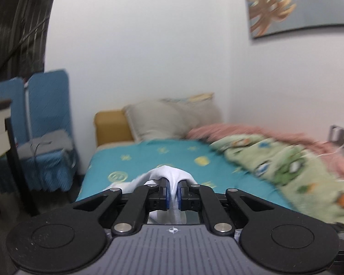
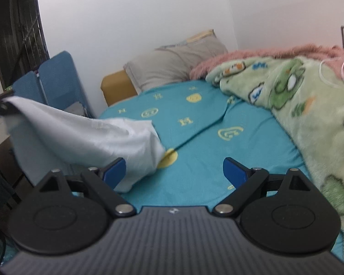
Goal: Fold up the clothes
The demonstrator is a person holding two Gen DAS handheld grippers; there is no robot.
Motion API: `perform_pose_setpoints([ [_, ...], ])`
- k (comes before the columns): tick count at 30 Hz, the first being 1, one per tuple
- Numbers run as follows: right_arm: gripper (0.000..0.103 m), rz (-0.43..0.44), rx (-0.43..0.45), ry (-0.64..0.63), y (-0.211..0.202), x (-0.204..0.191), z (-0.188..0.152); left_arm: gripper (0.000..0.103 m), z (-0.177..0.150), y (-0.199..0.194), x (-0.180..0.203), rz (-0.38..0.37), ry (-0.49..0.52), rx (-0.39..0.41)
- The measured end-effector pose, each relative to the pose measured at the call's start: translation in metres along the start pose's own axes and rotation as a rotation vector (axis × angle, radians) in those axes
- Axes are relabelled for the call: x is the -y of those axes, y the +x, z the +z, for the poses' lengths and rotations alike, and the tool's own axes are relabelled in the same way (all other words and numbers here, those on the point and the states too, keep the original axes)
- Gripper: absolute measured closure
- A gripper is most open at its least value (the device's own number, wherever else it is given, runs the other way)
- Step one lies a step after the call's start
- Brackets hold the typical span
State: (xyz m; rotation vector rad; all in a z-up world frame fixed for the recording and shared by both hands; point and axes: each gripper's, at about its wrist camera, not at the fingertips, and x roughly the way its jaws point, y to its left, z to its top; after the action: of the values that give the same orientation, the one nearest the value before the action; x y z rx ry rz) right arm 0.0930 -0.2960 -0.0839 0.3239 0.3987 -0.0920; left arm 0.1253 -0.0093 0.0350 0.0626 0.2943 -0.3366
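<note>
A white garment (image 2: 84,137) hangs lifted over the near left part of a bed (image 2: 195,137) covered in a teal patterned sheet, one bunched edge clamped in the left tongs (image 1: 173,191), whose blue pads are pressed together on a fold of the cloth that humps up over their tips. In the right wrist view the cloth stretches from a pinched point at the far left edge of the picture down to a loose corner that droops onto the sheet just beside the left finger of the right tongs (image 2: 174,169), which stand wide apart and hold nothing. The fabric looks thin, light and limp: it sags under its own weight, creases wherever it is gripped and should slide easily over the sheet, so a hold on a corner or hem looks surer than a pinch in the middle, and the hanging corner nearest the right tongs seems the handiest second point. Whether it is being spread out or carried over into a fold cannot be told from how it hangs. A green cartoon blanket (image 2: 309,105) and a pink throw (image 2: 263,55) are heaped along the right of the bed, grey pillows (image 2: 172,66) at its head. No basket, box or drawer for clothes is in view
</note>
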Motion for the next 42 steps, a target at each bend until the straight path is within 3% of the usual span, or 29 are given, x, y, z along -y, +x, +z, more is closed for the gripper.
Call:
perform_pose_setpoints([
  [5,0.01,-0.014,0.052,-0.006,-0.025,-0.001,0.005,0.097,0.023,-0.062,0.026,-0.069,-0.038,0.087],
  [9,0.01,0.078,-0.018,-0.084,-0.024,-0.02,-0.005,0.097,0.052,-0.11,0.016,-0.113,-0.132,0.194],
  [12,0.01,0.156,-0.081,-0.15,-0.02,-0.035,-0.014,0.097,0.06,-0.12,0.009,-0.088,-0.154,0.244],
  [14,0.01,0.208,-0.123,-0.193,-0.018,-0.045,-0.02,0.096,0.057,-0.113,0.001,-0.062,-0.196,0.22],
  [19,0.011,0.338,-0.227,-0.302,-0.013,-0.071,-0.034,0.096,0.019,-0.054,-0.034,0.071,-0.263,0.153],
  [23,0.024,0.431,-0.309,-0.396,-0.006,-0.092,-0.048,0.096,-0.014,-0.013,-0.067,0.124,-0.363,0.087],
  [27,0.025,0.437,-0.344,-0.517,0.015,-0.12,-0.068,0.095,-0.031,0.017,-0.091,0.169,-0.389,0.011],
  [30,0.026,0.385,-0.347,-0.575,0.034,-0.132,-0.082,0.095,-0.038,0.032,-0.107,0.154,-0.425,-0.025],
  [33,0.043,0.328,-0.362,-0.63,0.05,-0.137,-0.093,0.093,-0.041,0.049,-0.112,0.176,-0.381,-0.05],
  [34,0.053,0.322,-0.363,-0.641,0.053,-0.137,-0.094,0.092,-0.042,0.054,-0.113,0.182,-0.371,-0.061],
  [35,0.07,0.322,-0.365,-0.636,0.054,-0.135,-0.093,0.092,-0.043,0.057,-0.114,0.184,-0.365,-0.07],
  [37,0.087,0.321,-0.366,-0.601,0.053,-0.131,-0.085,0.091,-0.046,0.062,-0.114,0.192,-0.347,-0.085],
  [42,0.092,0.306,-0.248,-0.527,0.029,-0.119,-0.05,0.093,-0.049,0.058,-0.109,0.154,-0.342,-0.073],
])
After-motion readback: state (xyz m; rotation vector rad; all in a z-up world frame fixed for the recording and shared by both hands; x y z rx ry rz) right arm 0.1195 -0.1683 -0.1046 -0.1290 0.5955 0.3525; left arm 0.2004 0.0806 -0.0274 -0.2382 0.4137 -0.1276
